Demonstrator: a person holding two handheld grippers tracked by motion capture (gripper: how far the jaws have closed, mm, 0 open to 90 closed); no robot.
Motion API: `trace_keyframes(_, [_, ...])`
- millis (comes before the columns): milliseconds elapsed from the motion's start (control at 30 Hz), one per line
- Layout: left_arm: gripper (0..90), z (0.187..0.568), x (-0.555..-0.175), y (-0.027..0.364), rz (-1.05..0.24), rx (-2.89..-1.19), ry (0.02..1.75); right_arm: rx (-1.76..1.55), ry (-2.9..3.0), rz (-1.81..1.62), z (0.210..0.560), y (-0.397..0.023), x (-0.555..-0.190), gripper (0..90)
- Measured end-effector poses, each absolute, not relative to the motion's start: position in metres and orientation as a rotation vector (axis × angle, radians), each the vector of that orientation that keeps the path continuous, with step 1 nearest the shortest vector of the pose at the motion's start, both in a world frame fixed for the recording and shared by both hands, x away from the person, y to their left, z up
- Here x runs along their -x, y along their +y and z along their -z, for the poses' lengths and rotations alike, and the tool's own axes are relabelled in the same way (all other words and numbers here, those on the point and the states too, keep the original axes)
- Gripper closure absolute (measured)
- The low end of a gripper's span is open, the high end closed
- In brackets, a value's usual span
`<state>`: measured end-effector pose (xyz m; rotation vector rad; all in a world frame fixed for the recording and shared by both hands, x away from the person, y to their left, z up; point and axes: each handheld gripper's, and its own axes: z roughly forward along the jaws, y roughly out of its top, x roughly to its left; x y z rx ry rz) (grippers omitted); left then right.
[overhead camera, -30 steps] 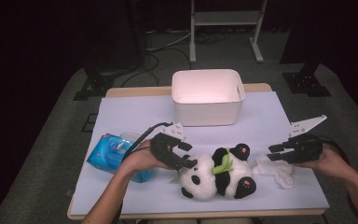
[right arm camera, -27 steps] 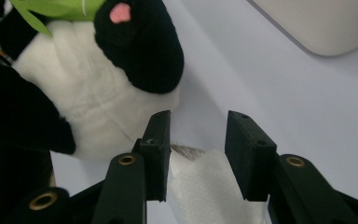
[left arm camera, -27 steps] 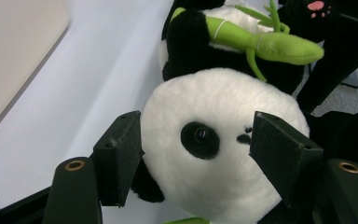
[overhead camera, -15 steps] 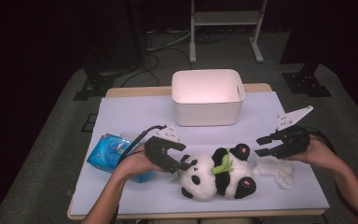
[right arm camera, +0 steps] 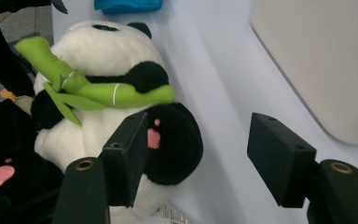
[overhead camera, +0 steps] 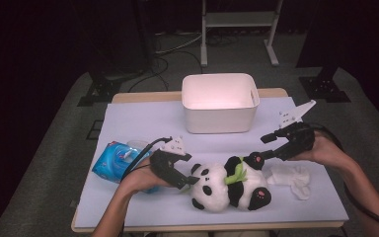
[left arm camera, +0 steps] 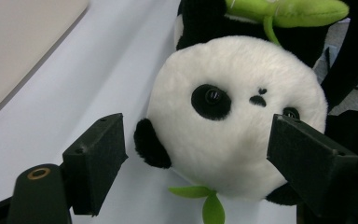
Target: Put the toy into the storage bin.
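Altogether one panda (overhead camera: pixel 227 187), one bin (overhead camera: pixel 219 102), two grippers.

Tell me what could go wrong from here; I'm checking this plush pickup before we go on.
1. Both tools, left and right, stand open, having just widened; the panda lies on the table ungripped.
2. A lift by the black foot alone may let the soft panda sag or slip before the white bin.
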<state>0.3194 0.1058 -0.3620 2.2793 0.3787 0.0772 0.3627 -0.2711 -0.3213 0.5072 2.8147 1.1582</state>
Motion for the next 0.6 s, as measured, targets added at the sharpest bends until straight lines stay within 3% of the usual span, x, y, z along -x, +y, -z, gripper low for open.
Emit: trace_keyframes(600, [10.9, 0.376, -0.31, 0.124, -0.138, -2.29, 0.433, -0.428, 2.842, -1.09, 0.309, -0.229, -0.392, 28.9])
